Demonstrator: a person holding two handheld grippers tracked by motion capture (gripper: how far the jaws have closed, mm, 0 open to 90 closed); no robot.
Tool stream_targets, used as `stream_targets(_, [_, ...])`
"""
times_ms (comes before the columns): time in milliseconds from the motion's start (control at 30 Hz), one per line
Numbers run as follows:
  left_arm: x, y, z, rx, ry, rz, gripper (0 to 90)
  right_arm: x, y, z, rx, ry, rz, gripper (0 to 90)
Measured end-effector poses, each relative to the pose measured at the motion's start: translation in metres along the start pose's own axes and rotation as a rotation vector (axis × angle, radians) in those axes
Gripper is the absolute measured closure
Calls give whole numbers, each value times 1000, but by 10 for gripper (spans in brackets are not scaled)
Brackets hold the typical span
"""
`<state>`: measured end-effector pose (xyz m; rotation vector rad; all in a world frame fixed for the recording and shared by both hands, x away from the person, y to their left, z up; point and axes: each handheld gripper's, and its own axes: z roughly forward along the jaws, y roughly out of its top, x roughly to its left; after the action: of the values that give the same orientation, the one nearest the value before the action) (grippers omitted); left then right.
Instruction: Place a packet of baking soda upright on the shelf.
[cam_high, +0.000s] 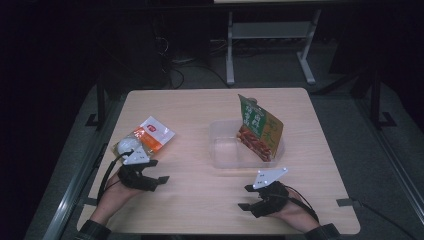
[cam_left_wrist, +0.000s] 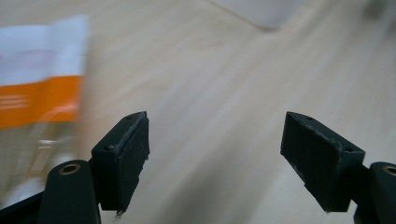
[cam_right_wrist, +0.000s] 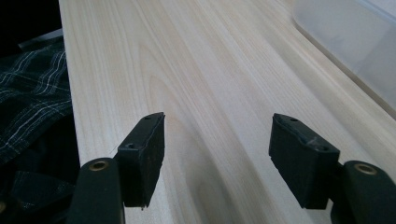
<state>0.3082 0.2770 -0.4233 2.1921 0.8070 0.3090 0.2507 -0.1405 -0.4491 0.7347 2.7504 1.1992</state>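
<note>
From the high view we see the green snack bag (cam_high: 260, 129) already standing in the clear tub (cam_high: 223, 150), while the orange-and-white packet (cam_high: 151, 136) lies on the table (cam_high: 200, 195), just beside our left gripper (cam_high: 159, 172).

The left gripper view shows its jaws wide apart, empty, the packet blurred at left.

In the right gripper view our right gripper (cam_right_wrist: 217, 158) gapes empty over bare wood, the tub's wall at its right. We judge one bag packed, one left.

The room was dim, dark from nine round to three o'clock, with light falling from overhead on the table (cam_high: 200, 200) alone. The left gripper view was smeared with motion blur, the orange-and-white packet (cam_left_wrist: 42, 93) streaked at nine o'clock. The right gripper view was sharp, a soft shadow pooled at six.
</note>
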Motion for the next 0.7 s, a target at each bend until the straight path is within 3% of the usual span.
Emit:
stream_targets(100, [16,3,-5,-26,41,-46,237,-1,0,0,-3,-1,-2,355])
stream_targets(300, [45,8,-14,-36,112,-71,286,-2,0,0,-4,-8,1,354])
stream_targets(367, [53,11,-16,-52,139,-104,314,-2,0,-1,-3,-8,7,354])
stream_targets(433, [63,13,-19,-51,176,-111,332,-2,0,-1,-1,-7,9,354])
stream_targets(567, [84,14,-24,-44,235,-150,416,-3,-1,0,0,-7,9,354])
stream_targets(700, [108,14,-26,-24,324,-183,577,-4,-1,-1,-2,-9,16,355])
